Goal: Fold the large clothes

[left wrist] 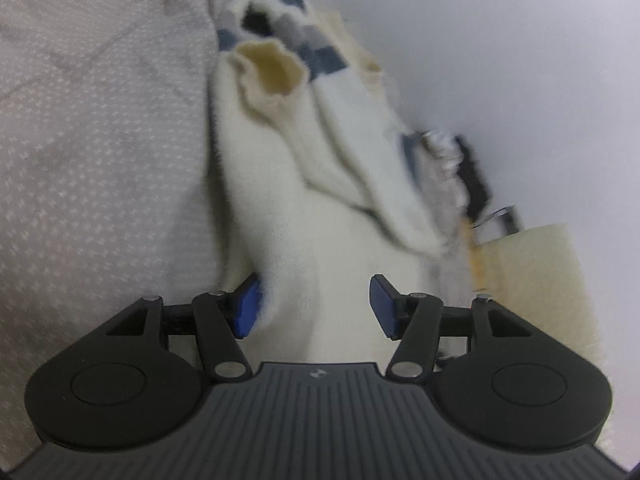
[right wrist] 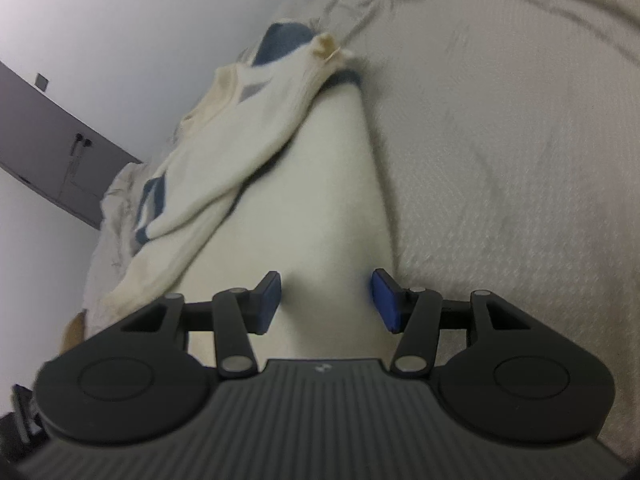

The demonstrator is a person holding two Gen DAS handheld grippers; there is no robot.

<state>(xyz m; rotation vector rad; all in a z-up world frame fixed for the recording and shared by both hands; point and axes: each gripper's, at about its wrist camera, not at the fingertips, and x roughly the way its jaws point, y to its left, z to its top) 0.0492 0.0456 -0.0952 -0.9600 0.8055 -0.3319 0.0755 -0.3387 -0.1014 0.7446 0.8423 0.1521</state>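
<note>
sweater (left wrist: pixel 280 200) is laid out on the bedspread (left wrist: pixel 100 140), sleeves folded over it. cream fabric is seen between both grippers' (left wrist: pixel 314 304) (right wrist: pixel 326 300) half-spread pads; grip can't be told.

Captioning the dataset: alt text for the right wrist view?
A cream sweater with blue patches lies on a pale textured bedspread, one sleeve folded across it. The right gripper has its blue pads apart, with the sweater's near edge between them.
</note>
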